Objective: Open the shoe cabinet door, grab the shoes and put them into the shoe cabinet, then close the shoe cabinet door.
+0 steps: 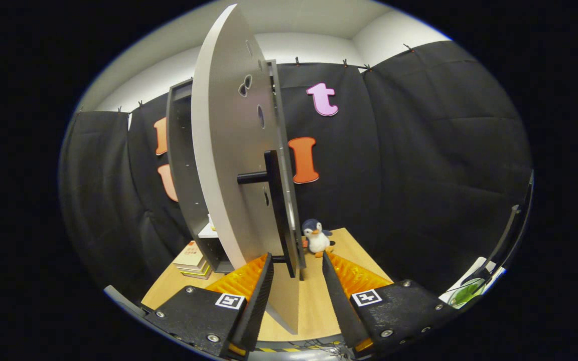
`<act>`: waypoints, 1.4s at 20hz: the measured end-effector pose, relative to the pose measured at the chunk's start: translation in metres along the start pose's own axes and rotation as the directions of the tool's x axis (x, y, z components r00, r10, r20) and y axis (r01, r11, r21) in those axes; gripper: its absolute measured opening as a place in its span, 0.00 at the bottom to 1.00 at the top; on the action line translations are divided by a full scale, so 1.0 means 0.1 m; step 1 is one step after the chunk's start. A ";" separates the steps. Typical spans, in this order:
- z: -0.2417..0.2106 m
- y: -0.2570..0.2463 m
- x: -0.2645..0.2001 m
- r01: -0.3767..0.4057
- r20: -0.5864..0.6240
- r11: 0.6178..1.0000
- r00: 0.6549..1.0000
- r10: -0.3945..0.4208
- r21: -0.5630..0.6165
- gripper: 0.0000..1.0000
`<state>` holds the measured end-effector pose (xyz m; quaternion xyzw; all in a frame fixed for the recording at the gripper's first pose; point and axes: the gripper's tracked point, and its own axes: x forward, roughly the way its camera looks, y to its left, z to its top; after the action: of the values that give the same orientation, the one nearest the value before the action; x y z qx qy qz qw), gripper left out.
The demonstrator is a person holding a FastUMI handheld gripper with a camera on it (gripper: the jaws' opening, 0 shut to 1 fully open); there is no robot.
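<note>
The door [234, 165] stands open edge-on between the spread tool [296, 265] fingers; the cabinet [183, 165] lies behind it to the left; books [192, 259] sit left on the surface [314, 306]; a penguin [316, 237] far right.

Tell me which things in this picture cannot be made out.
- Grey shoe cabinet interior, gripper view: hidden behind the open grey cabinet door.
- Stacked books: titles too small.
- Green object at the side: too cut off to identify.
- Gripper: open, door edge and black bar handle between the fingers; contact unclear.
</note>
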<state>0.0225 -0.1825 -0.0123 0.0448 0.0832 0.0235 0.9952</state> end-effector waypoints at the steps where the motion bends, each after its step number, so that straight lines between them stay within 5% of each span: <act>1: -0.01 0.11 0.02 -0.023 -0.002 1.000 1.000 0.023 -0.003 0.63; 14: -0.14 1.37 0.57 -0.258 -0.019 0.966 0.966 0.257 -0.020 0.70; 28: -0.07 2.11 1.28 -0.296 -0.015 0.951 0.955 0.296 -0.083 0.79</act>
<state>0.1387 0.0353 -0.0207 0.0146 0.0754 0.1759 0.9814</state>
